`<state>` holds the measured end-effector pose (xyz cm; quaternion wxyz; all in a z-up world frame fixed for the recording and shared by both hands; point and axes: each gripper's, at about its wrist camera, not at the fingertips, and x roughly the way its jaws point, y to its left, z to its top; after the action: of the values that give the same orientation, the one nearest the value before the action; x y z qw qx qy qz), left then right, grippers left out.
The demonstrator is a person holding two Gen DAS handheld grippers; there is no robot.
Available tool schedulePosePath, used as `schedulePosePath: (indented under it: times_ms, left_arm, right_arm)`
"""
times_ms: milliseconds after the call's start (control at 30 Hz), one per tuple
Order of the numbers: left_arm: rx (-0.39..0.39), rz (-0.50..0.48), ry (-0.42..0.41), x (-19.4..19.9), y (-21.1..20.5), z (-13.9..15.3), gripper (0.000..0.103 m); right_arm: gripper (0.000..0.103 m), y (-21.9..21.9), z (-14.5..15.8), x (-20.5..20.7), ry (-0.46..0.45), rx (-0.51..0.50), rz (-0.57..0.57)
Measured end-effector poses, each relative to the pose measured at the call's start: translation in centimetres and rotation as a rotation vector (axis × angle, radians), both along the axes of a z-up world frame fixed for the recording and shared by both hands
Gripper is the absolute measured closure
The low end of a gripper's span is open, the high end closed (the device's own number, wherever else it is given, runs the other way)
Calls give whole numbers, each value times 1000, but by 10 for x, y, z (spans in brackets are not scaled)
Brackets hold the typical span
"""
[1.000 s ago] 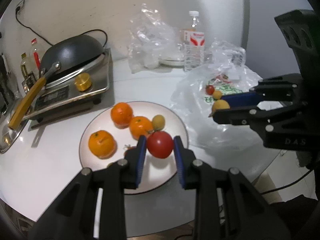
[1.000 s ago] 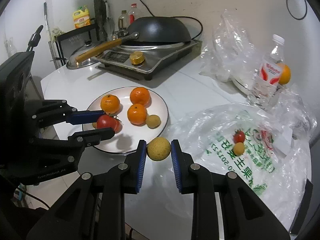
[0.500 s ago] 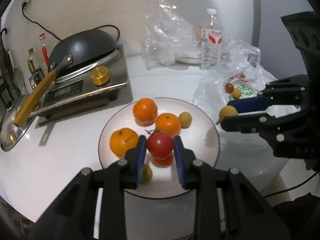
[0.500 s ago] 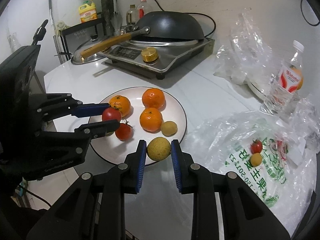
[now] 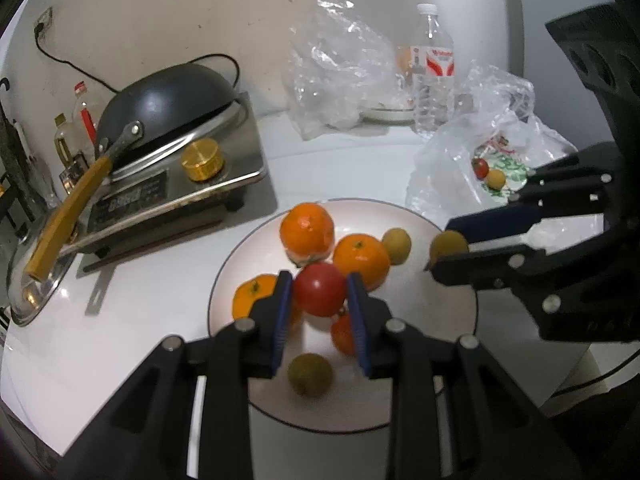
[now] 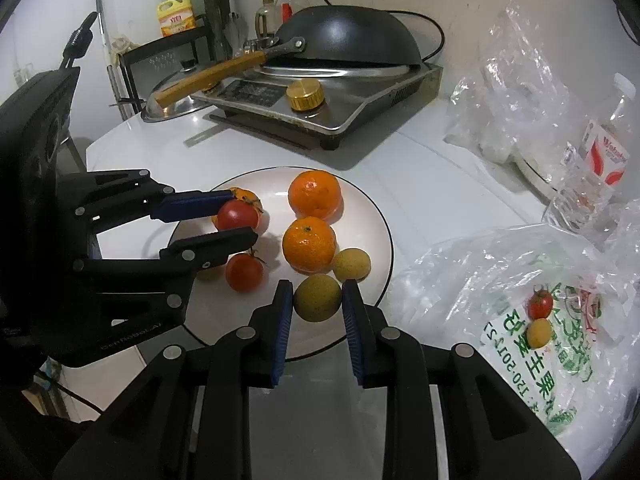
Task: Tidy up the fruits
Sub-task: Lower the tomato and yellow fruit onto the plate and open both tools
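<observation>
Only the right view shows the yellow jug point(image 6: 175, 14); left gripper point(image 5: 320, 294) clamps tomato point(image 5: 319, 289), right gripper point(image 6: 317, 300) a longan point(image 6: 317, 297).

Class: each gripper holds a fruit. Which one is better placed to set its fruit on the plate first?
Left gripper: its tomato hangs over the plate's middle; the right's fruit is only at the rim.

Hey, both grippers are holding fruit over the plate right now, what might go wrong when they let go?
The red tomato in the left gripper hangs above a smaller tomato and close to the oranges; dropped, it may bruise or knock them. The yellow-green fruit in the right gripper sits near the plate's rim, so it might roll off onto the table. The grippers are close and may bump.
</observation>
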<state>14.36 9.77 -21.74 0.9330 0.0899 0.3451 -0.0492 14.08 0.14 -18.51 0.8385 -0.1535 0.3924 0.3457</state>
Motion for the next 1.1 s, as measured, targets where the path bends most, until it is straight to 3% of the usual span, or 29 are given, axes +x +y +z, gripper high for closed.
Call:
schedulePosePath:
  times_ms: [500,1100]
  left_arm:
    - [-57,-16,22,8,5,-6,73]
    - [-121,12,-10,-19,23,4,70]
  right_arm:
    - [76,15,-16,9,34,-32,7]
    - [76,39,-24,2,62,-57,25]
